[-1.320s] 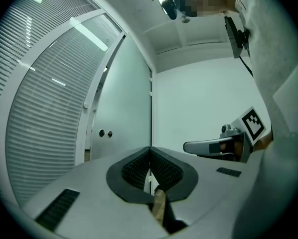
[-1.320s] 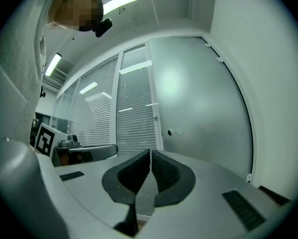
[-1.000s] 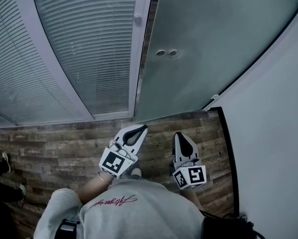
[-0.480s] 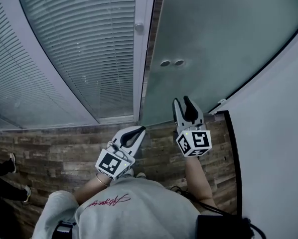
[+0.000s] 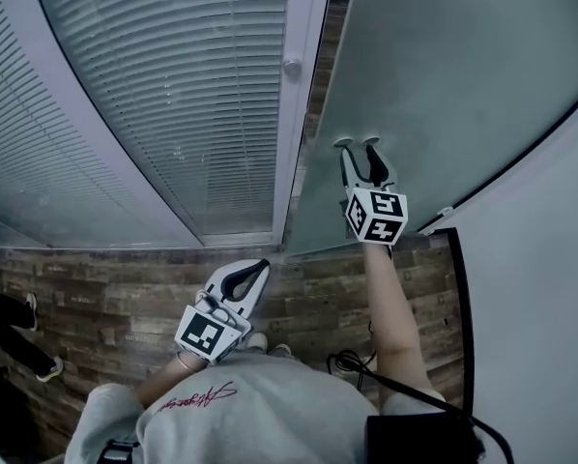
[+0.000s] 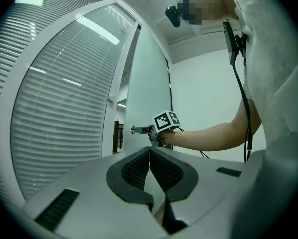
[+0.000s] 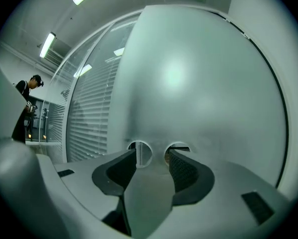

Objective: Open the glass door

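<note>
The frosted glass door [image 5: 444, 75] fills the upper right of the head view, with two small round fittings [image 5: 345, 144] near its left edge. A narrow dark gap runs between that edge and the white frame [image 5: 303, 114]. My right gripper [image 5: 359, 153] reaches out level, its fingertips right at the two fittings. Its jaws have just been opening and stand open, with nothing between them. In the right gripper view the fittings [image 7: 139, 153] show just past the open gripper [image 7: 153, 156]. My left gripper [image 5: 243, 280] hangs back low, shut and empty; in its own view the left gripper [image 6: 150, 156] has its pads together.
A glass partition with slatted blinds [image 5: 173, 95] stands left of the door. A white wall [image 5: 550, 288] closes the right side. Wood-plank floor [image 5: 105, 288] lies below. Another person's shoes [image 5: 23, 351] show at the far left. A black cable [image 5: 352, 363] hangs by my right arm.
The right gripper has travelled from beside my body out to the door's round fittings, and its jaws have spread apart. The left gripper has shifted a little down and left.
</note>
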Available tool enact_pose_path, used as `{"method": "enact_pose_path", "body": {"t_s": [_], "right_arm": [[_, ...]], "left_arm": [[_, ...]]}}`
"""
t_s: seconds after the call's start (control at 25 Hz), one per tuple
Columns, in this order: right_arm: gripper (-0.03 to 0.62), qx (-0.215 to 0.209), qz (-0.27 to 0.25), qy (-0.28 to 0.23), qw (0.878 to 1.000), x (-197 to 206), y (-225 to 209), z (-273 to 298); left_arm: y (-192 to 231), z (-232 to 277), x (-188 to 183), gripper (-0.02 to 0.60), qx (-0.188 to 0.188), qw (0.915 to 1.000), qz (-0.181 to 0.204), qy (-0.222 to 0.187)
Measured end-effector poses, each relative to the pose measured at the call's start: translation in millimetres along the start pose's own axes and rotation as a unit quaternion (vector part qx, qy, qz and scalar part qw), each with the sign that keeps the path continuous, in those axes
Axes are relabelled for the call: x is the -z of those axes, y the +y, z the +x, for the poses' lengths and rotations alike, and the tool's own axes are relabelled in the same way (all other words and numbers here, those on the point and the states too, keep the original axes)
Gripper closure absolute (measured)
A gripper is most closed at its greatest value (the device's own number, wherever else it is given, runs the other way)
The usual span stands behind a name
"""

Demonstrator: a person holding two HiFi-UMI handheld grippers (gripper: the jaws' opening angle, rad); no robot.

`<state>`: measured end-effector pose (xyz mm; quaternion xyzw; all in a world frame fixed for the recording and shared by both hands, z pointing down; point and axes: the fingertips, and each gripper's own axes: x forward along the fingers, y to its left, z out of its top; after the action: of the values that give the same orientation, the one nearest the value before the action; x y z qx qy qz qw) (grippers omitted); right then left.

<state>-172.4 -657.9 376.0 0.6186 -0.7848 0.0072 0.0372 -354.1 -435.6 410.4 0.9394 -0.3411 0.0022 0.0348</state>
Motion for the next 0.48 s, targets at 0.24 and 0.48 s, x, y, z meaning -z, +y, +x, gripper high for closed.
{"method": "enact_pose_path", "body": {"t_s": [0.24,0.48], "right_arm": [[0.402,0.0,0.028,0.005,1.0,0.2,-5.3,19.4],[0.405,0.006,0.004,0.01,1.0,4.2,-6.5,36.3]], "left_arm": [[10.0,-7.1,8.3,0.569,0.0,0.9999,-0.006,0.01],[17.5,-4.1,10.3,0.568,0.009,0.9999,-0.004,0.012]]}}
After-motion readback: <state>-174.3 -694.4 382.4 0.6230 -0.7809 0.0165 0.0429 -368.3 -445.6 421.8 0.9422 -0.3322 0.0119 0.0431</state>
